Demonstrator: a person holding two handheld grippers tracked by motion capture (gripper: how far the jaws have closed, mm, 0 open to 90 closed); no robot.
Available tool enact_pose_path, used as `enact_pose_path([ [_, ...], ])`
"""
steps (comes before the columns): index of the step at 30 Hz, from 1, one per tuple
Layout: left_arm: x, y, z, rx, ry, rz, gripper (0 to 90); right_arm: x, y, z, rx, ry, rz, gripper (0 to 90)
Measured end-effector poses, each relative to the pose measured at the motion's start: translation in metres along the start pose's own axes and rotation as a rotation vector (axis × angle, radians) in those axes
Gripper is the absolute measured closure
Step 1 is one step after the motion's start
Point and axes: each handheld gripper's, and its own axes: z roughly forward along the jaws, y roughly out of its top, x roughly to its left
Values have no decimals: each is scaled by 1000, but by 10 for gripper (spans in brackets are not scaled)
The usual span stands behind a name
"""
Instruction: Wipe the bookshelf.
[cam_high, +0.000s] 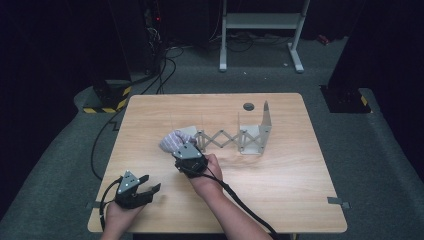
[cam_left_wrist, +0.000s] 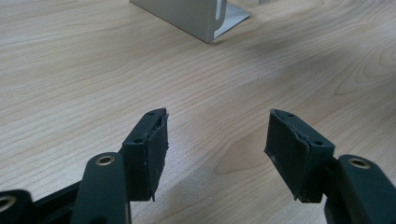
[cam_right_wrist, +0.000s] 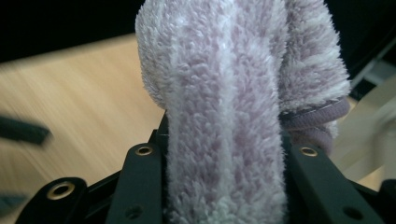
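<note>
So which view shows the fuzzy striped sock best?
The right gripper view: the sock sits close up, clamped between that gripper's black jaws, pile and lilac stripes clear. In the high view it is a small bundle beyond the right gripper.

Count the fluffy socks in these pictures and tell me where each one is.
1. A fluffy purple-and-white striped sock is clamped between the jaws of the right gripper, beside the left end of the metal rack. More may be hidden behind it.

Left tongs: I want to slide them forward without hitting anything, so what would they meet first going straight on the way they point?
Bare table first. Beyond that, probably the metal bracket, though depth is hard to judge. The left tongs stand open and empty.
</note>
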Motion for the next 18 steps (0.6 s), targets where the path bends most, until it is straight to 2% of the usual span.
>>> enact_pose_path([
  [1, 0, 0, 0, 0, 0, 0, 389, 0, 0, 0, 0, 0, 0, 621],
  [4, 1, 0, 0, 0, 2, -3, 388, -3, 12, -11, -52, 6, 12, 621],
  [8, 1, -1, 0, 2, 2, -3, 389, -4, 10, -12, -47, 2, 10, 620],
  [10, 1, 0, 0, 2, 1, -3, 389, -2, -2, 0, 11, 4, 1, 620],
  [11, 1, 0, 0, 2, 0, -4, 389, -2, -2, 0, 11, 4, 1, 620],
  [14, 1, 0, -1, 1, -1, -6, 388, 2, -28, 25, 129, 10, -3, 619],
  [15, 1, 0, -1, 1, -1, -6, 389, 2, -28, 25, 129, 10, -3, 619],
  [16, 1, -1, 0, 2, -1, -5, 388, 4, -43, 36, 194, 21, -3, 619],
  [17, 1, -1, 0, 2, -1, -5, 389, 4, -43, 36, 194, 21, -3, 619],
  [18, 1, -1, 1, 4, -3, -5, 389, 5, -56, 44, 241, 34, -8, 618],
])
